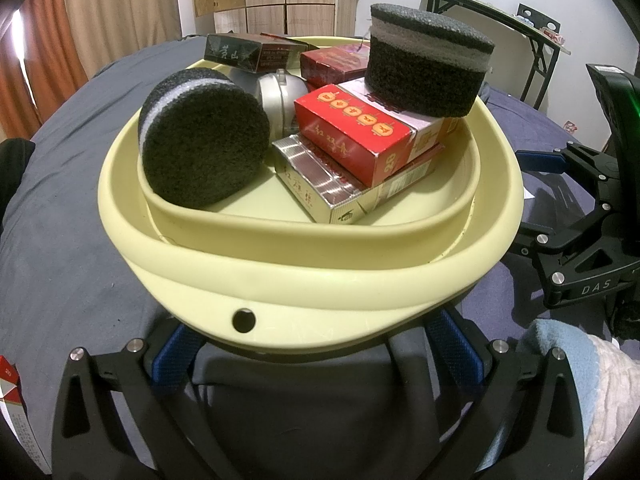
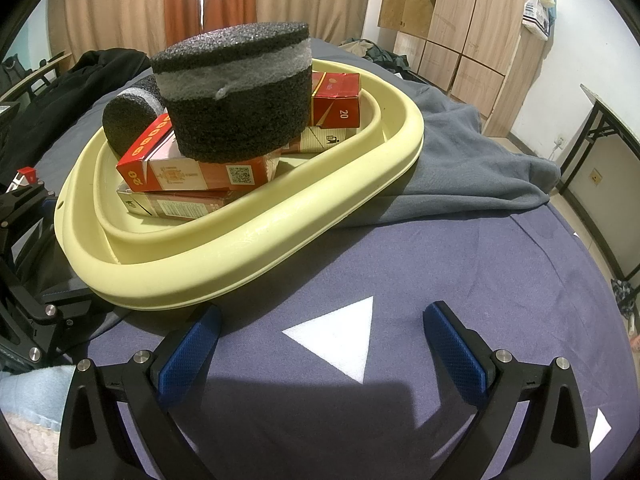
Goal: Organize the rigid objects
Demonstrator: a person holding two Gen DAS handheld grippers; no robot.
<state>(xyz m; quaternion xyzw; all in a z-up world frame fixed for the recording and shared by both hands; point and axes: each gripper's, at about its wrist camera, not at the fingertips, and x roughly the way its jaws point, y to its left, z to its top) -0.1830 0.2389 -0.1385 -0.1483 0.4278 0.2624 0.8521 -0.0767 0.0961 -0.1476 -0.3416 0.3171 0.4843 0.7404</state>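
Note:
A pale yellow collapsible basin [image 1: 312,276] sits on a bed, also seen in the right wrist view [image 2: 256,240]. It holds two black foam cylinders, one upright [image 1: 428,60] [image 2: 236,92] on a red box [image 1: 352,132] [image 2: 192,168], one on its side [image 1: 204,144] [image 2: 128,120]. A silver box [image 1: 320,184], a dark box [image 1: 236,52], more red boxes [image 2: 336,100] and a silver round object [image 1: 280,96] lie inside. My left gripper [image 1: 316,344] is open with its fingers under the basin's near rim. My right gripper [image 2: 320,320] is open and empty, just right of the basin.
The bed has a dark blue sheet [image 2: 440,260] with a white triangle [image 2: 344,336] and a grey blanket [image 2: 472,148]. A red and white box [image 1: 12,400] lies at the left edge. A folding table [image 1: 492,24] and wardrobes [image 2: 472,20] stand behind.

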